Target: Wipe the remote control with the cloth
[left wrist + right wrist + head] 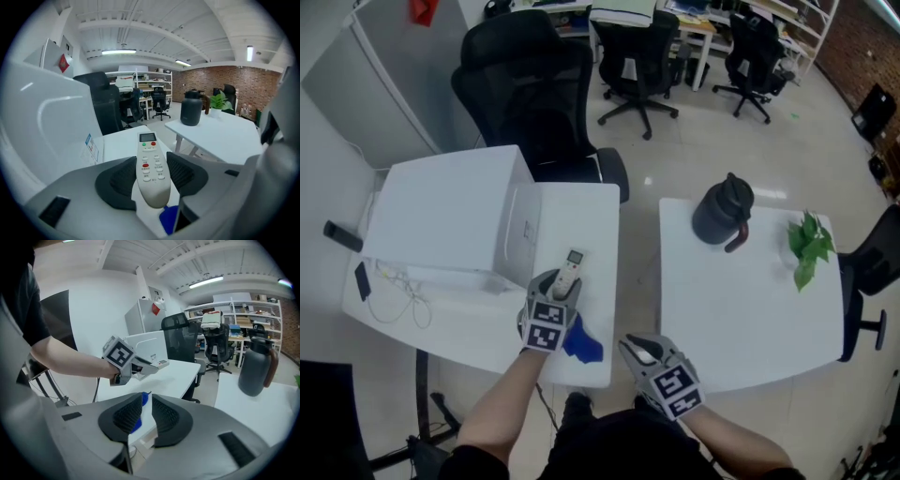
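My left gripper is shut on the lower half of a white remote control, which it holds a little above the left white table. The left gripper view shows the remote control button side up with a pad pressed on each side. A crumpled blue cloth lies at that table's front edge, just right of the left gripper. My right gripper sits beside the cloth with its jaws a narrow gap apart and nothing pressed between the pads. Past that gap the blue cloth shows.
A big white box fills the left table's far left half. On the right table stand a dark jug and a green plant. A floor gap separates the tables. A black office chair stands behind.
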{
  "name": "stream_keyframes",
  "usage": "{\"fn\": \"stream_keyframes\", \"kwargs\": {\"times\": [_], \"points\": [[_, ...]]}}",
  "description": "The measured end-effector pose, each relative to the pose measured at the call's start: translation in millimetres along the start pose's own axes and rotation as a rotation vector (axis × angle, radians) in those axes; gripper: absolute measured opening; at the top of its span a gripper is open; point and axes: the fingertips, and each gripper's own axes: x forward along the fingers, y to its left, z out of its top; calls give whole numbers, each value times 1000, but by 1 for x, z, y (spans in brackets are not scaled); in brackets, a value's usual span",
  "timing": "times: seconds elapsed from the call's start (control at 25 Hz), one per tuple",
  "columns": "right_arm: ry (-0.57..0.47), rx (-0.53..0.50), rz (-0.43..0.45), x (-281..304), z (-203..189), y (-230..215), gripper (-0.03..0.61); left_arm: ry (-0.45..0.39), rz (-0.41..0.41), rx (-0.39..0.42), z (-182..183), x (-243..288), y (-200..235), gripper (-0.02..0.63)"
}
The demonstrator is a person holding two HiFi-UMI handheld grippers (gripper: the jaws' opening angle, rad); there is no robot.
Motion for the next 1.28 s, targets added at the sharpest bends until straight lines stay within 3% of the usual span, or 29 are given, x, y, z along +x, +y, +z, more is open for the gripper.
{"fn": "stream_keyframes", "kwargs": {"times": [0.16,0.28,0.48,1.0,1.16,1.28], "points": [[29,-18,50,30,0,18,112,-61,-19,33,17,-56,-13,207],[58,-49,75,55,-8,31,184,-81,-11,49,17,-94,-17,207],[151,-87,62,98,-32,38,241,-99,26,84,11,-143,-14,207],[315,-66,77,166,-72,44,242,-86,85,215,-10,-186,-22,207],[316,-80,54,165,-73,43,149,-77,97,239,-14,-190,-22,207],[300,-78,48,158,-68,42,122,-72,102,255,-15,-190,-22,207]]}}
